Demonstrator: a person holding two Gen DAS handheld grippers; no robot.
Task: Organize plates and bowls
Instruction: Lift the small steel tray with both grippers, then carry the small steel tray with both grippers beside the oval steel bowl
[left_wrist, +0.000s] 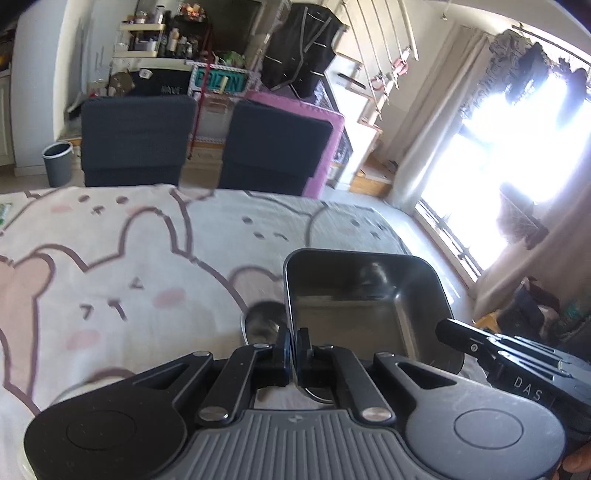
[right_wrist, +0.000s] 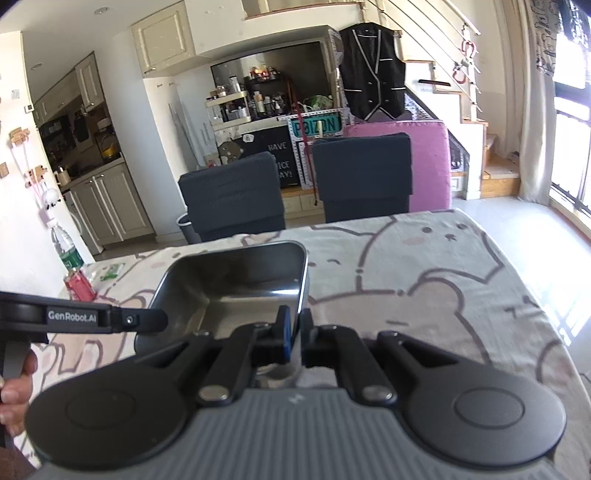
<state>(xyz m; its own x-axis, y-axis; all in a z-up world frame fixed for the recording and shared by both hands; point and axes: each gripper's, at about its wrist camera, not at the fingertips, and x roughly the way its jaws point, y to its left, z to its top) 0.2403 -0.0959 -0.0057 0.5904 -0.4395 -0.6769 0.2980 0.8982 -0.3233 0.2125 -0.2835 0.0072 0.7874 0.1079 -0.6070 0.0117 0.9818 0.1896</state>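
Both tools pinch one square metal tray (left_wrist: 354, 306) between us: our left tool (left_wrist: 294, 345) is pressed together on its left wall, our right tool (right_wrist: 294, 332) on its right wall. We see the tray straight ahead of each tool, above the bench (left_wrist: 110, 258) with its bear-print cloth, open side up.

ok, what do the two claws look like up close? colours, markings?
Both match: left claw and right claw have black linkage arms with silver rivets, blue-edged pads, round black discs and a ribbed grey body. Side markings read "GenRobot.AI" and "DAS". No cables or sleeves visible.
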